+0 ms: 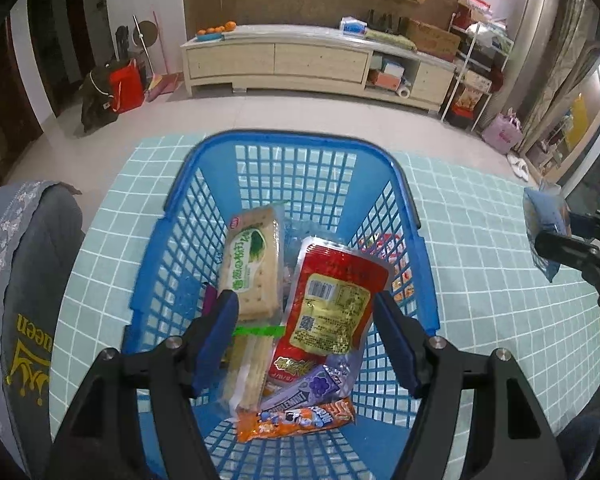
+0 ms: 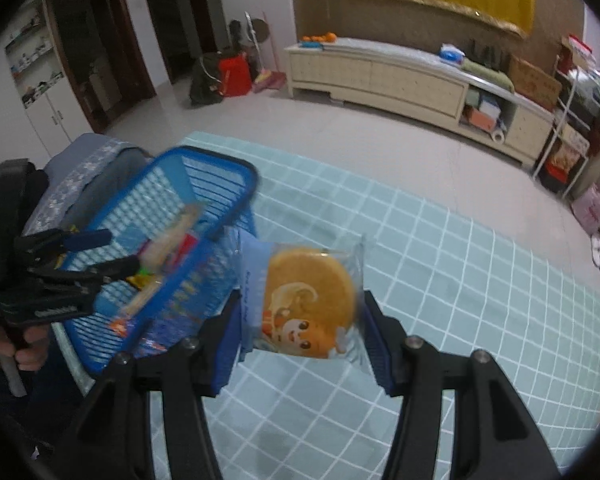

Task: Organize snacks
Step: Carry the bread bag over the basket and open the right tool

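Note:
A blue plastic basket (image 1: 300, 142) stands on the teal checked tablecloth. It holds a green cracker pack (image 1: 252, 260), a red pouch (image 1: 332, 300), a purple packet (image 1: 300, 394) and an orange packet (image 1: 292, 420). My left gripper (image 1: 306, 312) is open above the basket, with nothing between its fingers. My right gripper (image 2: 300, 320) is shut on a clear-wrapped round cake packet (image 2: 308, 304), held in the air to the right of the basket (image 2: 220, 168). That packet also shows at the right edge of the left wrist view (image 1: 546, 228).
The teal checked tablecloth (image 2: 440, 280) covers the table. A grey-covered chair (image 1: 16, 280) stands left of the basket. Beyond the table lie a tiled floor, a long cream cabinet (image 1: 300, 60) and a shelf rack (image 1: 476, 68).

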The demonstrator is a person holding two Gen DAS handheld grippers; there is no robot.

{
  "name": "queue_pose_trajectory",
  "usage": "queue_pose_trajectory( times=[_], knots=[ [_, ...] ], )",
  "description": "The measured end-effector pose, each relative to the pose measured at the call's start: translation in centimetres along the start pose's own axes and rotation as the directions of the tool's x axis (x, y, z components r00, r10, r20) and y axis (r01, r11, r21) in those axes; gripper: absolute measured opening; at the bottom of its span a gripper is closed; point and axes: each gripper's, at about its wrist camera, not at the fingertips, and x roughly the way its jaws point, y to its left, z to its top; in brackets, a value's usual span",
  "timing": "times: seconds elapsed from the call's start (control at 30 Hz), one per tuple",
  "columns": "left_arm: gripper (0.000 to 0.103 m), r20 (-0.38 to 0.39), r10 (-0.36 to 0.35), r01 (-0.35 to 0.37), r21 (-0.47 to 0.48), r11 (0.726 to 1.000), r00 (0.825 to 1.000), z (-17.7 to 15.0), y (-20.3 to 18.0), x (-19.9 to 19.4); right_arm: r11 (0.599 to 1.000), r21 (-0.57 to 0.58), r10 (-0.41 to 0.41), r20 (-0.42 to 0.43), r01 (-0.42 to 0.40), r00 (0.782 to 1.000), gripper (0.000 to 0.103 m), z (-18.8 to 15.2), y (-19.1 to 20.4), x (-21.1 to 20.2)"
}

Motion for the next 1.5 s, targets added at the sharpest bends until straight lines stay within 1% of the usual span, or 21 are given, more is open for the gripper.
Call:
queue_pose_trajectory(
  times=[0.13, 0.23, 0.33, 0.43, 0.53, 0.67, 0.77, 0.93, 1.0, 1.07, 1.2, 1.23, 1.27, 1.4, 1.5],
  knots=[
    [0.068, 0.024, -0.011, 0.011, -0.002, 1.0, 1.0, -0.3, 1.1, -1.3, 0.999, -0.032, 0.008, 0.015, -0.007, 1.0, 0.06, 0.8, 2.1, -0.9],
    [0.068, 0.038, -0.002, 0.002, 0.016, 1.0, 0.999, -0.6, 1.9, -2.2, 0.998, -0.058, 0.014, 0.023, -0.013, 1.0, 0.06, 1.4, 4.1, -1.3],
    [0.068, 0.05, -0.02, 0.018, 0.036, 0.999, 0.999, -1.1, 2.8, -3.2, 0.997, -0.07, 0.031, 0.022, -0.029, 0.999, 0.06, 1.7, 5.9, -1.4],
    [0.068, 0.061, -0.02, 0.017, 0.051, 0.999, 0.998, -1.6, 3.5, -3.9, 0.995, -0.087, 0.045, 0.01, -0.044, 0.999, 0.06, 2.1, 7.7, -0.8],
    [0.068, 0.068, 0.006, -0.011, 0.075, 0.997, 0.998, -2.1, 4.2, -4.3, 0.993, -0.108, 0.058, -0.002, -0.058, 0.998, 0.06, 2.2, 9.6, 0.0],
    [0.068, 0.05, -0.009, 0.004, 0.096, 0.995, 0.999, -2.5, 5.0, -4.1, 0.988, -0.131, 0.075, -0.028, -0.078, 0.997, 0.06, 2.0, 11.8, 1.1],
    [0.068, 0.041, -0.011, 0.008, 0.086, 0.996, 0.999, -3.0, 5.9, -3.8, 0.985, -0.147, 0.08, -0.053, -0.087, 0.995, 0.06, 1.8, 13.3, 2.3],
    [0.068, 0.069, 0.023, -0.03, 0.101, 0.994, 0.997, -3.7, 6.9, -3.8, 0.982, -0.163, 0.084, -0.091, -0.098, 0.992, 0.06, 1.2, 14.7, 3.7],
    [0.068, 0.075, 0.025, -0.032, 0.091, 0.995, 0.997, -3.7, 7.2, -3.9, 0.981, -0.168, 0.077, -0.102, -0.094, 0.992, 0.06, 1.1, 15.0, 4.2],
    [0.074, 0.073, 0.018, -0.023, 0.078, 0.997, 0.997, -3.7, 7.7, -3.9, 0.981, -0.169, 0.073, -0.116, -0.092, 0.991, 0.06, 0.9, 15.2, 4.7],
    [0.077, 0.094, 0.002, -0.01, 0.081, 0.997, 0.996, -3.7, 8.3, -4.1, 0.981, -0.171, 0.07, -0.138, -0.093, 0.988, 0.06, 0.5, 15.4, 5.2],
    [0.081, 0.097, 0.003, -0.011, 0.081, 0.997, 0.995, -3.7, 8.4, -4.2, 0.981, -0.172, 0.066, -0.141, -0.09, 0.988, 0.06, 0.5, 15.5, 5.4],
    [0.083, 0.099, 0.005, -0.013, 0.08, 0.997, 0.995, -3.8, 8.4, -4.3, 0.981, -0.171, 0.063, -0.144, -0.087, 0.988, 0.06, 0.4, 15.5, 5.6],
    [0.088, 0.1, 0.037, -0.047, 0.094, 0.994, 0.994, -4.0, 8.4, -4.1, 0.983, -0.158, 0.062, -0.158, -0.088, 0.985, 0.061, 0.2, 15.4, 6.0],
    [0.089, 0.102, 0.059, -0.069, 0.099, 0.993, 0.993, -4.1, 8.2, -4.1, 0.982, -0.166, 0.063, -0.162, -0.09, 0.985, 0.061, 0.1, 15.5, 5.9]
  ],
)
